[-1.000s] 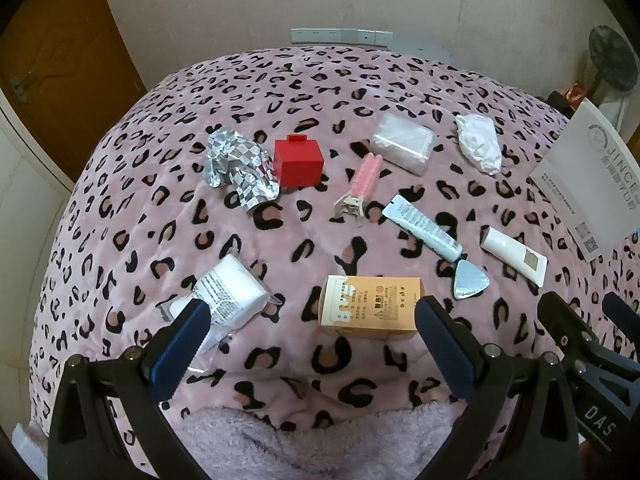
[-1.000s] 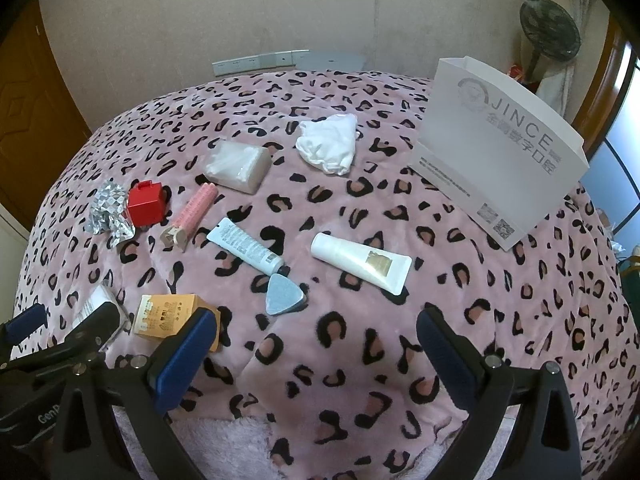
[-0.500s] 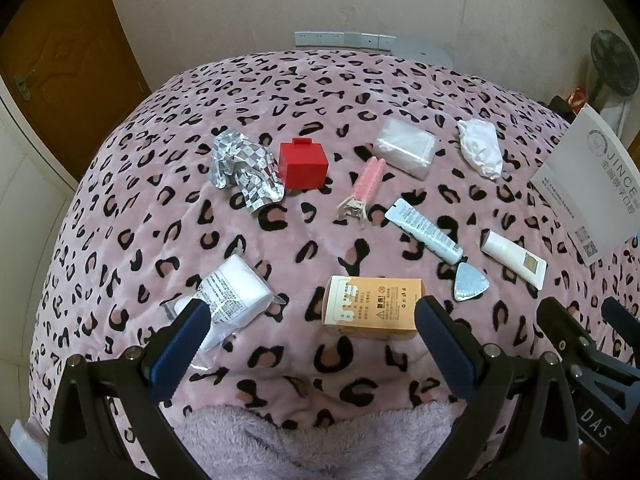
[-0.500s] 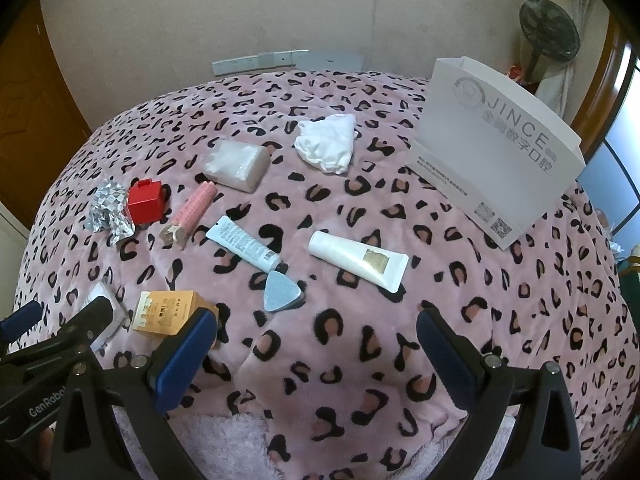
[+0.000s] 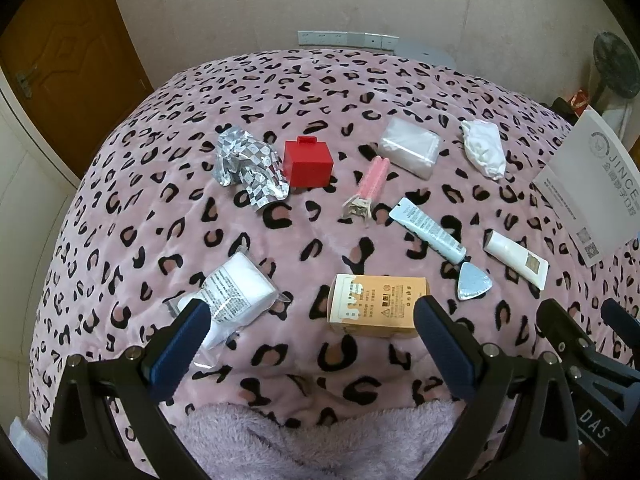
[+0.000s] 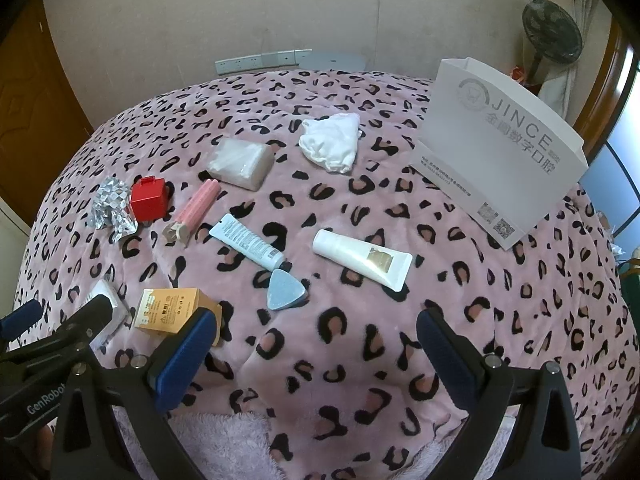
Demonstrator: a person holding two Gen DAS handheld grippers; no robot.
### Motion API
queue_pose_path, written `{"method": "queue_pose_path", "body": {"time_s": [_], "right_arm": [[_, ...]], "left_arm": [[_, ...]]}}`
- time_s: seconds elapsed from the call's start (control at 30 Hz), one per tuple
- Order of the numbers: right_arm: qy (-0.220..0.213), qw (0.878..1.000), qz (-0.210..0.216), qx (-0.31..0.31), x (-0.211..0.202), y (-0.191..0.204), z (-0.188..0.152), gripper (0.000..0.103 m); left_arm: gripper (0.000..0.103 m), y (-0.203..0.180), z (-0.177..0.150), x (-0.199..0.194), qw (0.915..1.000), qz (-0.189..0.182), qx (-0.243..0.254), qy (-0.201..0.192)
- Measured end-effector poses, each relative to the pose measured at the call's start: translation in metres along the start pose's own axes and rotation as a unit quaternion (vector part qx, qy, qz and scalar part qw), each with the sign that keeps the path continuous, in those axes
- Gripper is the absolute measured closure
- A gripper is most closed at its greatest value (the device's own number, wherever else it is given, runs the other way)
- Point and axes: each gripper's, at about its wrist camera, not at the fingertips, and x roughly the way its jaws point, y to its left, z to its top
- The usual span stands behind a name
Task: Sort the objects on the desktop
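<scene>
Several small objects lie on a pink leopard-print blanket (image 5: 132,208). An orange carton (image 5: 378,310) lies just beyond my open, empty left gripper (image 5: 310,332); it also shows in the right wrist view (image 6: 172,310). A white wrapped packet (image 5: 234,294) lies by the left finger. Farther off are crumpled foil (image 5: 250,168), a red box (image 5: 307,162), a pink tube (image 5: 370,184) and a blue tube (image 5: 428,232). My right gripper (image 6: 316,344) is open and empty, short of a grey triangle (image 6: 284,290) and a white tube (image 6: 362,258).
A white JINCE paper bag (image 6: 500,148) stands at the right. A clear tissue pack (image 6: 242,164) and a crumpled white cloth (image 6: 332,144) lie at the back. A wall with sockets (image 6: 262,60) is behind, a fan (image 6: 552,36) at the far right.
Both views have shifted slightly; the objects sit a little lower and farther in the frames. Nothing on the blanket has moved and both grippers stay open.
</scene>
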Motion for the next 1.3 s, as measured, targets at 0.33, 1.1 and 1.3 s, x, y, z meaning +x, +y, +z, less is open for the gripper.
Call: {"method": "queue_pose_path", "body": {"time_s": [0.33, 1.1, 1.3], "right_arm": [[-0.001, 1.000, 0.000, 0.001, -0.0005, 0.0030, 0.0004, 0.001], [-0.007, 1.000, -0.003, 0.005, -0.0023, 0.0022, -0.0015, 0.001], [-0.008, 1.000, -0.004, 0.004, -0.0031, 0.0019, -0.0013, 0.001]], "left_arm": [[0.001, 0.0028, -0.0014, -0.0015, 1.0000, 0.000, -0.002, -0.002], [0.001, 0.0033, -0.0014, -0.0041, 1.0000, 0.003, -0.005, -0.004], [0.001, 0.0044, -0.0024, -0.0043, 1.0000, 0.003, -0.005, -0.006]]}}
